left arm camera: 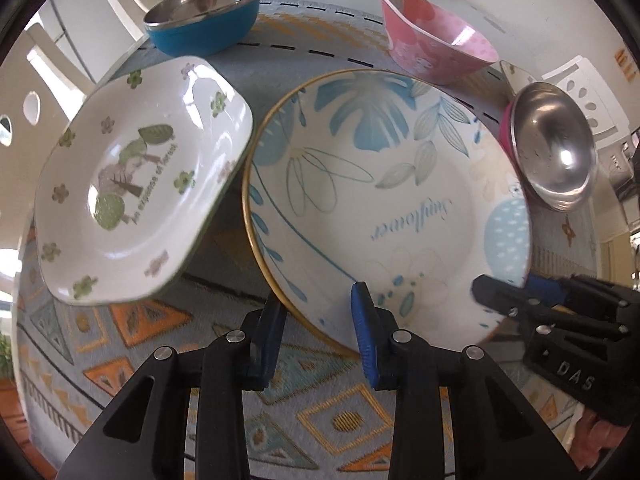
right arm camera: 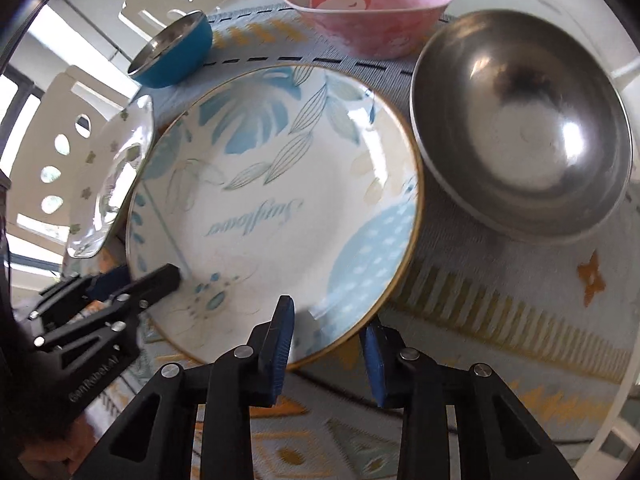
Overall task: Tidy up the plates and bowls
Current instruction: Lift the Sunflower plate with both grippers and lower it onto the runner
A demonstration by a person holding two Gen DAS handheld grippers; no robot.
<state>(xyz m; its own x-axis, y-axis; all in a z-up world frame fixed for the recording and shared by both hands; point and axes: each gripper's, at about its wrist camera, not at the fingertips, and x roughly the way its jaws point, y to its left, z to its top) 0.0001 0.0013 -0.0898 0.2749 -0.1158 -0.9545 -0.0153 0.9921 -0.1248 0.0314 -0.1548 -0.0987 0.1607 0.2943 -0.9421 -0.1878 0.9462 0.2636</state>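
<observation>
Nearest the lens in the left wrist view: left hand-held gripper (left arm camera: 320, 332), narrowed to a small gap, pinching the near rim of the round blue-leaf plate (left arm camera: 384, 200) at about 6 o'clock, one pad under the gold edge, one on the inner face. Same plate (right arm camera: 276, 208) pinched at its 5 o'clock rim by the right hand-held gripper (right arm camera: 328, 332), likewise narrowed, one pad inside, one outside the edge. Right hand-held gripper also visible in the left view (left arm camera: 520, 300) at the plate's 4 o'clock; left one visible in the right view (right arm camera: 132, 280) at 8 o'clock.

Plate tilted, near edge clear of the patterned cloth (left arm camera: 340, 420) covering the bench.

Around the plate, in the left view: square white plate with green flowers (left arm camera: 140, 184) at 9 o'clock, just beside it; blue steel-lined bowl (left arm camera: 204, 16) at 11 o'clock; pink bowl (left arm camera: 432, 36) at 1 o'clock; steel bowl with pink outside (left arm camera: 552, 140) at 3 o'clock, close by. White chair (left arm camera: 36, 80) beyond the bench at 10 o'clock.
</observation>
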